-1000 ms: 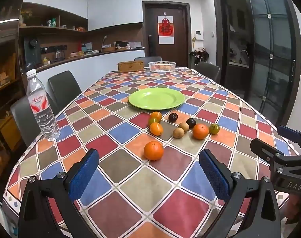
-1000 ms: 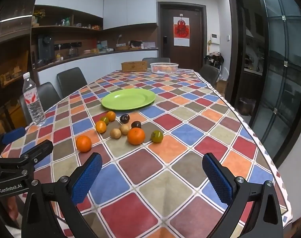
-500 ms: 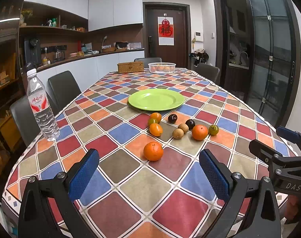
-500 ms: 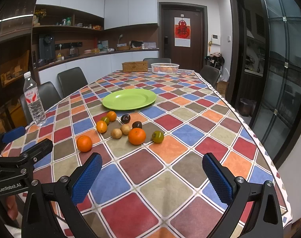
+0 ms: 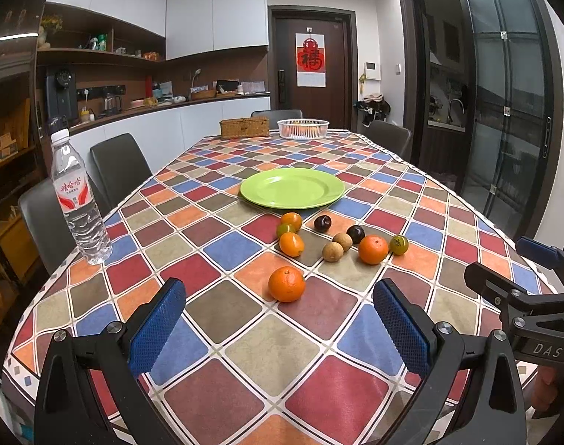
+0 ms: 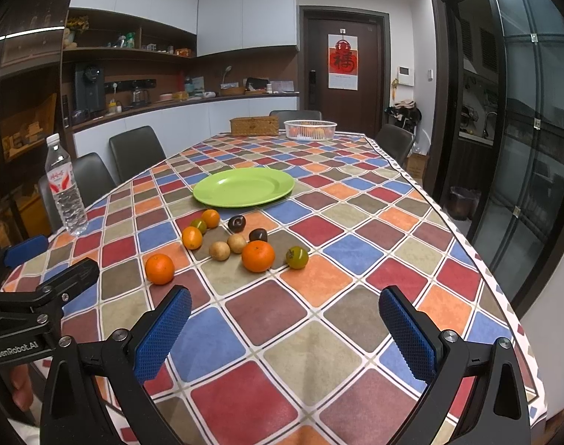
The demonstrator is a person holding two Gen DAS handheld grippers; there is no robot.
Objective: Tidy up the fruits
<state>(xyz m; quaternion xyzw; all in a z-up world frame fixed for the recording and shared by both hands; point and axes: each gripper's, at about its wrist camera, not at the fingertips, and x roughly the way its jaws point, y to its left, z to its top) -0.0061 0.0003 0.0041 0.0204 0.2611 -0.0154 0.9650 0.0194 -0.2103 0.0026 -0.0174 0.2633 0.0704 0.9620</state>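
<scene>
Several small fruits lie loose on the checkered tablecloth before an empty green plate (image 5: 292, 187) (image 6: 243, 187). The nearest is an orange (image 5: 286, 284) (image 6: 159, 269). Behind it lie a larger orange (image 5: 373, 249) (image 6: 258, 256), two tan round fruits (image 5: 332, 251), two dark plums (image 5: 322, 223), small oranges and greenish fruits (image 6: 297, 257). My left gripper (image 5: 278, 328) is open and empty, just short of the nearest orange. My right gripper (image 6: 285, 328) is open and empty above the tablecloth, to the right of the fruits.
A water bottle (image 5: 79, 200) (image 6: 65, 185) stands at the table's left edge. A white basket (image 5: 302, 128) and a wicker box (image 5: 244, 128) stand at the far end. Chairs (image 5: 120, 165) line both sides. The table's right edge (image 6: 504, 296) is close.
Both grippers have crept slightly forward toward the fruits. Nothing on the table has moved.
</scene>
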